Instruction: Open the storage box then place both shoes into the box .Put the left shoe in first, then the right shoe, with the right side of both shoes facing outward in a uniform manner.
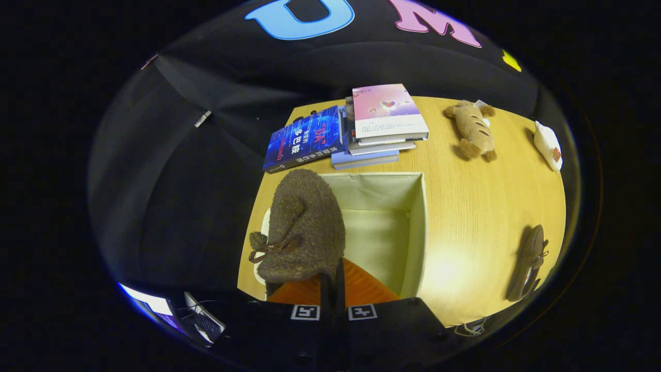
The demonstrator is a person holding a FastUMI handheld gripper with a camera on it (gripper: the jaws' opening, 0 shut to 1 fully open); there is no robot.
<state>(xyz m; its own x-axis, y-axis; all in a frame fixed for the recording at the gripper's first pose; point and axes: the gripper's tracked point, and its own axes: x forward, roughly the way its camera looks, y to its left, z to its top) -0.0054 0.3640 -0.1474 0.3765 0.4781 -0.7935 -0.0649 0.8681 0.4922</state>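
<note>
Your tool is clamped on a fuzzy brown moccasin shoe, held over the open cream fabric storage box (lid off already). The second brown shoe waits on the wooden surface, well apart.

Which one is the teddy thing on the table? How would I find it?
Start at the wooden table and find the stack of books beyond the open storage box. Beside it lies the plush toy: tan and floppy, unlike the dark brown shoe in the gripper.
</note>
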